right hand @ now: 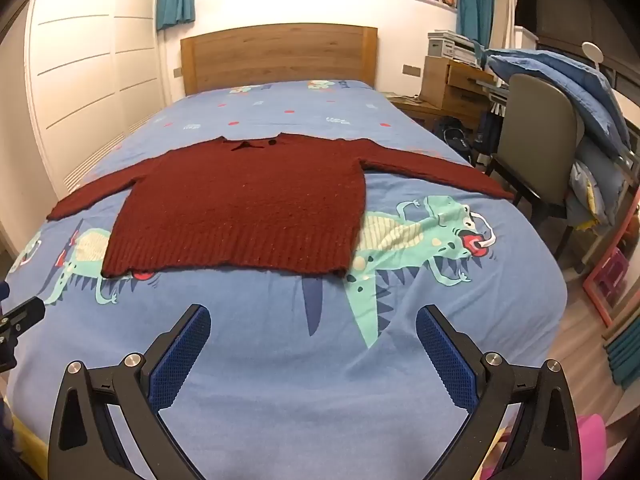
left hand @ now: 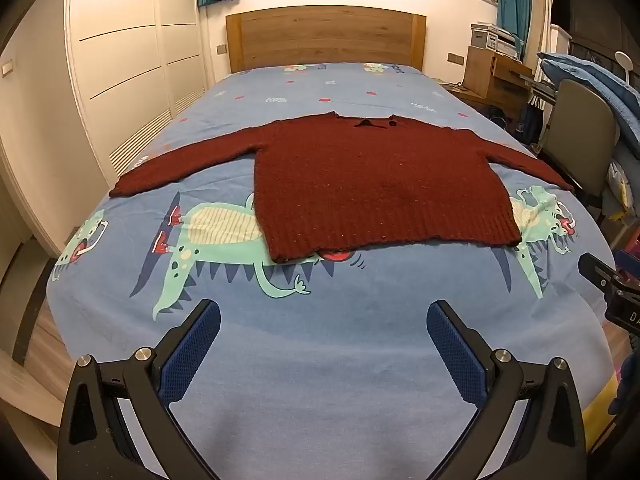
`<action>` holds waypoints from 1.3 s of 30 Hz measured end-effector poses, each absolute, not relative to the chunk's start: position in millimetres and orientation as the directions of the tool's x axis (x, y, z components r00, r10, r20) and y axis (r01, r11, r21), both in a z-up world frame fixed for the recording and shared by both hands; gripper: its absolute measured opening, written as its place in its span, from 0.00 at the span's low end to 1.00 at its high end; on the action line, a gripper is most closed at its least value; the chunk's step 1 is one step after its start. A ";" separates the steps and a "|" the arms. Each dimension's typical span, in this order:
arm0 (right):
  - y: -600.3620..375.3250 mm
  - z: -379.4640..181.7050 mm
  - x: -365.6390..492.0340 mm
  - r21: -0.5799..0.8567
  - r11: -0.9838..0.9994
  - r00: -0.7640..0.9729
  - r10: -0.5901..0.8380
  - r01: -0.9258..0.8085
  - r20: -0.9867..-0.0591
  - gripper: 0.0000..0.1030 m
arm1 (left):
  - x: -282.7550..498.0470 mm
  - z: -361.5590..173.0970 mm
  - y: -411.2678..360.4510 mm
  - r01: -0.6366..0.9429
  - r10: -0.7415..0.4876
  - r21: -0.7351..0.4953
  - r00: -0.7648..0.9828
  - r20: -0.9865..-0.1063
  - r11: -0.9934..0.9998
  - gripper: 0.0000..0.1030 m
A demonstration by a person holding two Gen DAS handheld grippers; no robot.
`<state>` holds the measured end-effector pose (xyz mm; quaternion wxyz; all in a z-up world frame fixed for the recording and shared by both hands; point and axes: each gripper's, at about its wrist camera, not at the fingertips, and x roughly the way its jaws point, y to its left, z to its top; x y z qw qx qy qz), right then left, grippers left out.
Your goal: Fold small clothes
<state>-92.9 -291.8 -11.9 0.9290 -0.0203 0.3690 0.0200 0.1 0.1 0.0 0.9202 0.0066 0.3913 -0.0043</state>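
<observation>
A dark red knitted sweater (left hand: 372,184) (right hand: 244,208) lies flat on the bed, both sleeves spread out sideways, its ribbed hem toward me and its collar toward the headboard. My left gripper (left hand: 323,312) hovers over the bed's near end, short of the hem, jaws wide open with nothing between them. My right gripper (right hand: 313,316) hangs the same way, open and empty, with its blue pads (right hand: 444,352) well apart. The right gripper's body (left hand: 612,288) shows at the right edge of the left wrist view, and the left gripper's body (right hand: 18,328) at the left edge of the right wrist view.
The bed has a blue sheet (left hand: 320,360) printed with green dinosaurs and a wooden headboard (left hand: 324,36). White wardrobe doors (left hand: 120,72) stand along the left. A chair (right hand: 536,140) piled with blue bedding and a wooden desk (right hand: 452,84) crowd the right side.
</observation>
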 end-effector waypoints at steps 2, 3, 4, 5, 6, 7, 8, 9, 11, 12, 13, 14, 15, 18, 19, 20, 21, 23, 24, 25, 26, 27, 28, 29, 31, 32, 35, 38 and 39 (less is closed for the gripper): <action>-291.3 -12.0 -93.4 -0.024 0.998 0.728 0.022 -0.052 -0.685 1.00 | 0.3 -0.3 0.0 0.009 0.005 0.016 0.695 -0.719 1.000 0.99; -291.2 -12.2 -93.4 -0.023 0.998 0.727 0.022 -0.052 -0.686 1.00 | 0.6 -0.6 0.2 0.008 0.007 0.017 0.695 -0.719 1.000 0.99; -291.3 -12.4 -93.2 -0.022 0.998 0.727 0.023 -0.053 -0.687 1.00 | 1.0 -0.9 0.3 0.007 0.007 0.017 0.695 -0.719 1.000 0.99; -291.1 -12.5 -93.3 -0.023 0.998 0.727 0.023 -0.053 -0.686 1.00 | 1.6 -1.2 0.3 0.005 0.009 0.018 0.695 -0.719 1.000 0.99; -290.5 -12.4 -94.0 -0.027 0.998 0.730 0.020 -0.053 -0.683 1.00 | 2.1 -1.4 0.2 0.003 0.013 0.020 0.696 -0.718 1.000 0.99; -290.5 -12.5 -94.4 -0.026 0.998 0.732 0.020 -0.052 -0.682 1.00 | 2.9 -1.6 -0.1 0.001 0.015 0.022 0.696 -0.718 1.000 0.99; -292.4 -10.1 -94.3 -0.026 0.998 0.731 0.021 -0.053 -0.682 1.00 | 3.7 -1.9 -0.6 -0.001 0.019 0.025 0.696 -0.718 1.000 0.99; -291.8 -8.5 -95.5 -0.027 0.998 0.732 0.021 -0.054 -0.681 1.00 | -2.5 1.4 -2.5 0.010 0.004 0.015 0.700 -0.714 1.000 0.99; -291.5 -7.7 -97.1 -0.030 0.998 0.734 0.019 -0.054 -0.679 1.00 | -2.5 1.2 -4.0 0.008 0.005 0.015 0.697 -0.717 1.000 0.99; -291.7 -8.1 -97.2 -0.032 0.998 0.734 0.018 -0.054 -0.679 1.00 | -2.7 1.0 -5.3 0.008 0.007 0.017 0.697 -0.717 1.000 0.99; -291.8 -8.9 -97.4 -0.034 0.998 0.736 0.017 -0.054 -0.677 1.00 | -0.2 1.6 -0.1 0.009 -0.002 0.006 0.694 -0.720 1.000 0.99; -289.9 -10.7 -94.8 -0.034 0.998 0.735 0.016 -0.053 -0.678 1.00 | 0.5 1.4 0.1 0.011 -0.006 0.003 0.691 -0.723 1.000 0.99; -290.1 -10.8 -94.8 -0.034 0.998 0.735 0.016 -0.053 -0.678 1.00 | 1.0 1.1 0.1 0.013 -0.009 0.000 0.689 -0.725 1.000 0.99; -289.9 -9.3 -96.1 -0.035 0.998 0.736 0.013 -0.050 -0.677 1.00 | 0.8 0.4 1.5 0.016 -0.016 -0.007 0.689 -0.724 1.000 0.99; -291.3 -9.7 -96.1 -0.033 0.998 0.737 0.014 -0.049 -0.676 1.00 | 0.6 0.6 1.7 0.017 -0.017 -0.008 0.691 -0.723 1.000 0.99; -291.4 -9.5 -95.6 -0.033 0.998 0.736 0.013 -0.048 -0.677 1.00 | 0.5 0.8 1.6 0.018 -0.019 -0.008 0.692 -0.722 1.000 0.99; -291.5 -9.4 -95.5 -0.033 0.998 0.736 0.012 -0.048 -0.677 1.00 | 0.3 1.0 1.3 0.020 -0.020 -0.008 0.693 -0.721 1.000 0.99; -291.9 -9.2 -95.5 -0.033 0.998 0.735 0.012 -0.046 -0.677 1.00 | -0.5 1.8 0.6 0.024 -0.024 -0.010 0.694 -0.719 1.000 0.99; -292.2 -9.5 -95.6 -0.032 0.998 0.736 0.012 -0.047 -0.677 1.00 | -1.0 2.2 0.6 0.025 -0.025 -0.010 0.695 -0.719 1.000 0.99; -292.3 -9.5 -95.6 -0.033 0.998 0.736 0.012 -0.047 -0.677 1.00 | -0.6 2.6 -0.5 0.026 -0.024 -0.008 0.695 -0.719 1.000 0.99; -292.4 -9.5 -95.7 -0.033 0.998 0.736 0.012 -0.047 -0.677 1.00 | -0.5 2.8 -0.7 0.027 -0.025 -0.009 0.695 -0.719 1.000 0.99; -292.6 -9.2 -96.0 -0.033 0.998 0.736 0.011 -0.046 -0.677 1.00 | -0.8 3.3 -1.5 0.029 -0.025 -0.008 0.696 -0.718 1.000 0.99; -292.4 -9.0 -96.1 -0.034 0.998 0.736 0.011 -0.046 -0.676 1.00 | -0.7 3.6 -2.4 0.029 -0.024 -0.005 0.697 -0.717 1.000 0.99; -292.4 -9.0 -96.0 -0.034 0.998 0.736 0.011 -0.046 -0.677 1.00 | -0.7 3.8 -2.8 0.031 -0.025 -0.005 0.697 -0.717 1.000 0.99; -294.2 -8.4 -95.6 -0.033 0.998 0.735 0.010 -0.044 -0.678 1.00 | 0.2 4.1 -3.4 0.034 -0.029 -0.008 0.696 -0.717 0.999 0.99; -295.0 -8.4 -95.5 -0.033 0.999 0.735 0.008 -0.042 -0.678 1.00 | 0.5 4.1 -3.6 0.037 -0.033 -0.009 0.695 -0.718 0.999 0.99; -296.4 -8.5 -95.2 -0.033 0.999 0.734 0.004 -0.036 -0.679 1.00 | 0.5 4.5 -4.7 0.037 -0.030 -0.006 0.694 -0.720 0.999 0.99; -295.7 -8.8 -95.0 -0.035 0.999 0.734 0.002 -0.035 -0.680 1.00 | 1.1 4.9 -5.5 0.030 -0.018 0.004 0.696 -0.718 1.000 0.99; -295.8 -8.9 -95.0 -0.035 0.999 0.734 0.002 -0.035 -0.679 1.00 | 1.2 4.7 -4.9 0.029 -0.018 0.002 0.695 -0.719 1.000 0.99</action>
